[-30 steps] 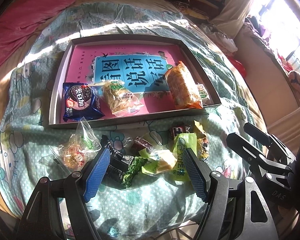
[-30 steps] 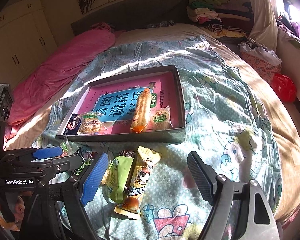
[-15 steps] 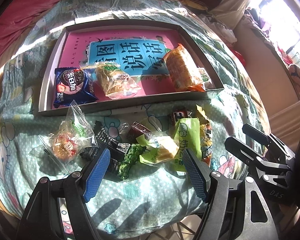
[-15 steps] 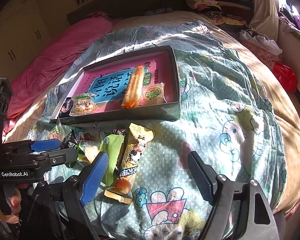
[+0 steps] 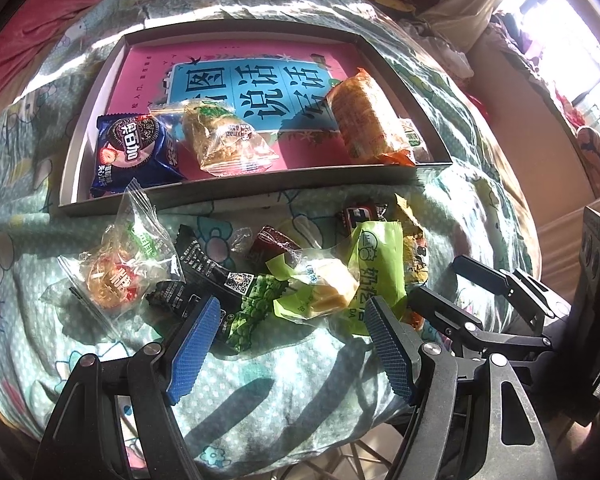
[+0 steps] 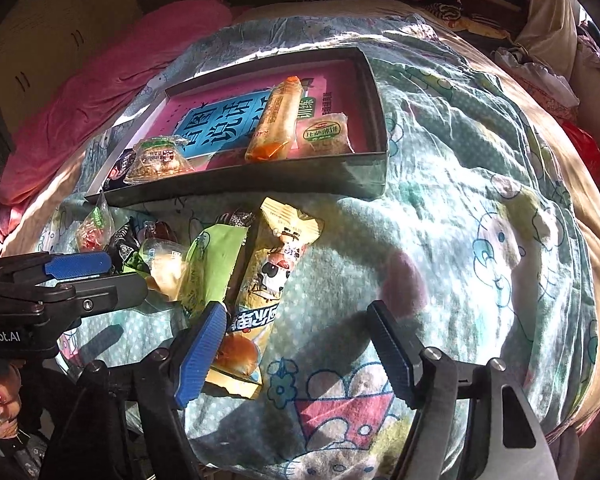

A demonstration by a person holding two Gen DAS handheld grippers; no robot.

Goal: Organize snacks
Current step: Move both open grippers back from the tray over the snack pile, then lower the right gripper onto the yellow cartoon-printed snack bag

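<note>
A shallow grey tray [image 5: 236, 190] with a pink bottom lies on the bed. It holds a blue cookie pack [image 5: 134, 152], a clear cake pack [image 5: 224, 140] and an orange pack [image 5: 364, 124]. Several loose snacks lie in front of it. My left gripper [image 5: 290, 320] hangs open just above a green pea pack [image 5: 256, 312] and a yellow-green cake pack [image 5: 320, 284]. My right gripper [image 6: 296, 320] is closing with nothing pressed. A long yellow cow-print pack [image 6: 272, 280] lies by its left finger [image 6: 204, 340]. The left gripper [image 6: 76, 264] shows at the left of the right wrist view.
The tray [image 6: 260, 176] rests on a teal cartoon bedsheet [image 6: 480, 240]. A pink quilt [image 6: 112, 72] lies at the far left. Clothes are piled at the far side of the bed. A red bag [image 6: 588, 148] sits off the bed's right edge.
Both grippers have come down closer to the loose snacks. The right jaws stand slightly narrower than before. No snack has moved.
</note>
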